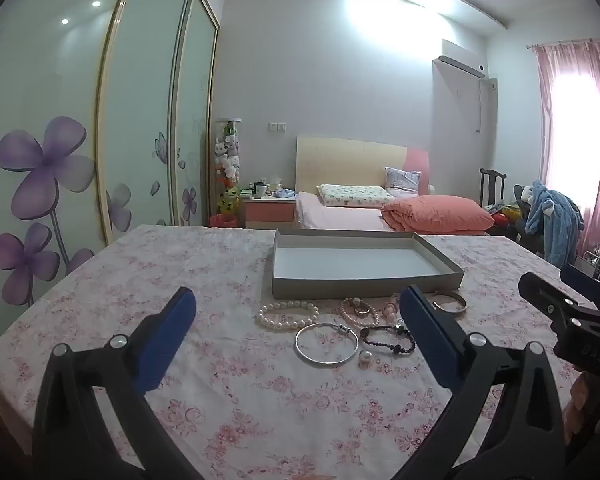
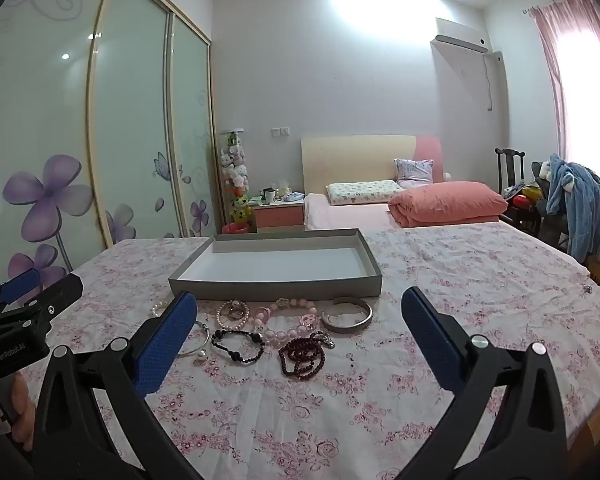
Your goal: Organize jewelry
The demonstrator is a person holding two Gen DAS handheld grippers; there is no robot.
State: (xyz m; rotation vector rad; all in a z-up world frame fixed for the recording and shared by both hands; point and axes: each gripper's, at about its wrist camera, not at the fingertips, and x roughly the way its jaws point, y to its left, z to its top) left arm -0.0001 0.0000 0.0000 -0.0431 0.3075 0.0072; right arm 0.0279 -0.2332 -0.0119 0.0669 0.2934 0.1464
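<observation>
A table covered by a pink flowered cloth (image 1: 100, 280) is seen from both wrist cameras, with a wardrobe of frosted sliding doors (image 1: 60, 120) painted with purple flowers at the far left. The left gripper (image 1: 298, 320) is held above the near part of the table with its blue-padded fingers spread wide, and nothing is gripped between them. Ahead of it, a white pearl bracelet (image 1: 287, 315) is laid just in front of a shallow grey box (image 1: 364, 280), whose white inside is bare. Just nearer than the pearls, a thin silver bangle (image 1: 326, 345) is found, with a single loose pearl (image 1: 365, 357) close to its right edge. Further right, a small pink bead bracelet (image 2: 232, 315) with a ring lying on it, a black bead bracelet (image 2: 239, 345), a string of large pink beads (image 2: 288, 320) and a heap of dark red beads (image 2: 303, 354) are crowded together, several touching or overlapping. A wide metal cuff (image 2: 346, 315) is set at the right end of the row, close to the box's front wall. The right gripper (image 2: 298, 320) is likewise held wide open and is gripping nothing; its left finger (image 2: 168, 340) blocks part of the pearls and the bangle from that camera. Beyond the table, a bed with a salmon quilt (image 2: 448, 202) is visible, and a chair draped with a blue garment (image 2: 576, 196) stands by pink curtains (image 2: 580, 80) at the far right.
</observation>
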